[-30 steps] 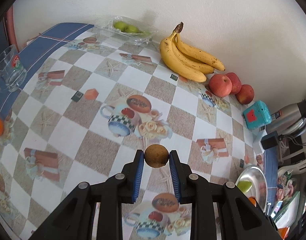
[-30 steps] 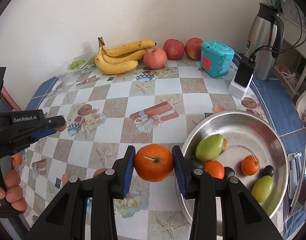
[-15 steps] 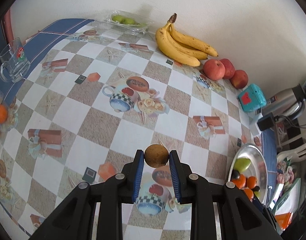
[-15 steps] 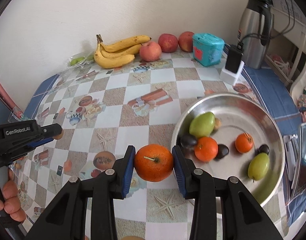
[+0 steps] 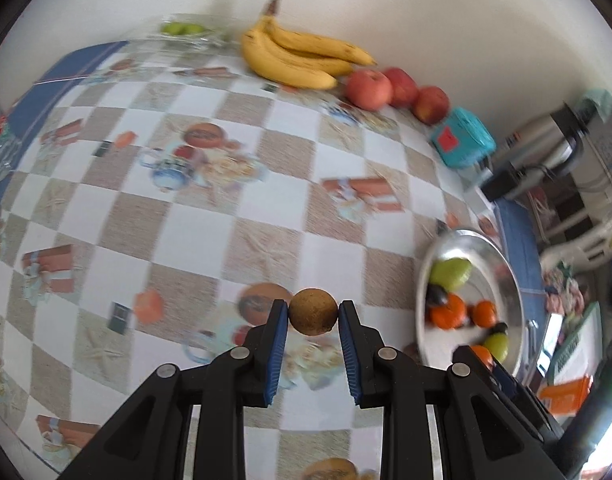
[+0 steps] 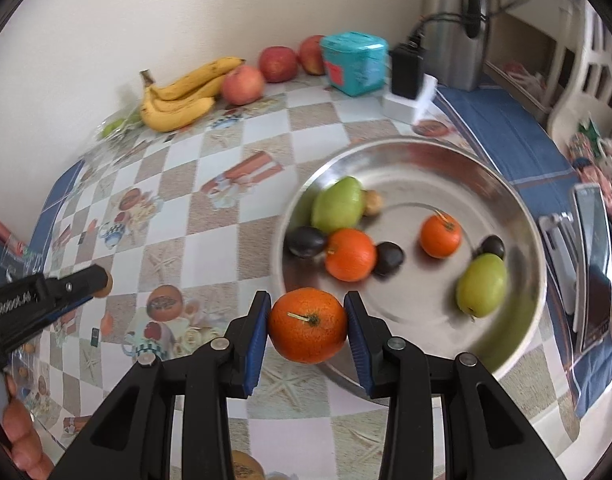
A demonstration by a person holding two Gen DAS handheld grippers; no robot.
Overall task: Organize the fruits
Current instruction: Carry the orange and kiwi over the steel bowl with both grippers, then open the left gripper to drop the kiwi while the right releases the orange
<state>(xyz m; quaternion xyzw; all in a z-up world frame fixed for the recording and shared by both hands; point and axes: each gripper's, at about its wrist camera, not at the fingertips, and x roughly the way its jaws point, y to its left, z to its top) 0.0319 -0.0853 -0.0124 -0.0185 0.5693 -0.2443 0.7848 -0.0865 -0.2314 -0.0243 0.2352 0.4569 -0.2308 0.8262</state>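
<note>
Now, my left gripper (image 5: 313, 317): clamps small brown fruit (image 5: 312, 311).
My right gripper (image 6: 308, 325): clamps orange (image 6: 308, 324), near rim of steel bowl (image 6: 522, 216).

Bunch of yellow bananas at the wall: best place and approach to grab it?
Take the bunch of yellow bananas at the brown stem crown, where the fruits join into one narrow neck. Come from above on the open table side: the wall stands close behind, and a red apple sits against the tips at the other end.
</note>
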